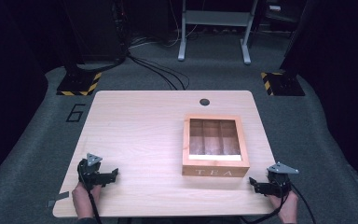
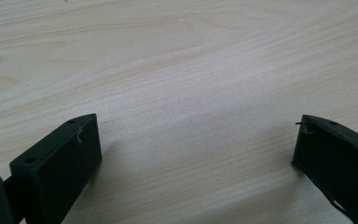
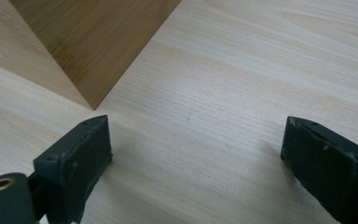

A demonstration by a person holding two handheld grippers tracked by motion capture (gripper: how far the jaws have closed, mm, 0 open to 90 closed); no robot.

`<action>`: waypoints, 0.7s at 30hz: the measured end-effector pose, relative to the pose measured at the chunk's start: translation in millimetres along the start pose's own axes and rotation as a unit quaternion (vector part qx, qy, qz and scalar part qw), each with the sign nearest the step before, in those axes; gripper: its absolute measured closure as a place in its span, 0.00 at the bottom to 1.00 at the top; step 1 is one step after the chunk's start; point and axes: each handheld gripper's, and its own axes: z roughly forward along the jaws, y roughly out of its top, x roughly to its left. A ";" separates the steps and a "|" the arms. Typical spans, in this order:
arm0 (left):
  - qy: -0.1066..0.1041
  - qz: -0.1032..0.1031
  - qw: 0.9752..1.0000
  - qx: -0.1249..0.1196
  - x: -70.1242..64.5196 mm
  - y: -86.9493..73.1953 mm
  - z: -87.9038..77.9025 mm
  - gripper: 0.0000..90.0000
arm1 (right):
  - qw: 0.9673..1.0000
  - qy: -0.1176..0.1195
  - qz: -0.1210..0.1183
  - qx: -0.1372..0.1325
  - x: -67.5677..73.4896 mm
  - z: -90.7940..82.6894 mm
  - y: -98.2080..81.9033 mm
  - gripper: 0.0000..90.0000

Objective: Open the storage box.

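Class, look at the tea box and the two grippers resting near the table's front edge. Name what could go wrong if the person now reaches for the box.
1. The tea box has a closed lid with a see-through pane; a jaw pushed at it could slide the box rather than lift the lid.
2. The right hand-held gripper, jaws open, sits close to the box's front corner and could knock it.
3. The left hand-held gripper, also open, lies far off and must cross bare table, so two-handed timing may slip.

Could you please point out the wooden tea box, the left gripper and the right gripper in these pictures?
wooden tea box (image 1: 215, 171): high view, on its front wall with the TEA lettering.
left gripper (image 1: 113, 174): high view, midway between its fingertips, jaws apart.
right gripper (image 1: 253, 183): high view, midway between its fingertips, jaws apart.
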 end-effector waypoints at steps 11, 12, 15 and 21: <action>0.001 0.002 1.000 0.001 0.1 0.1 -0.2 0.01 | 1.000 0.000 0.003 0.006 1.9 -1.0 0.2 0.07; 0.001 0.001 1.000 0.001 0.0 0.1 -0.2 0.01 | 1.000 0.001 -0.005 0.007 1.4 -0.8 0.4 0.07; 0.001 0.002 1.000 0.001 0.1 0.1 -0.2 0.01 | 1.000 0.001 -0.012 0.005 2.9 -2.7 -0.3 0.08; 0.001 0.002 1.000 0.001 0.1 0.1 -0.2 0.01 | 1.000 0.014 0.002 0.002 3.2 -7.0 0.8 0.07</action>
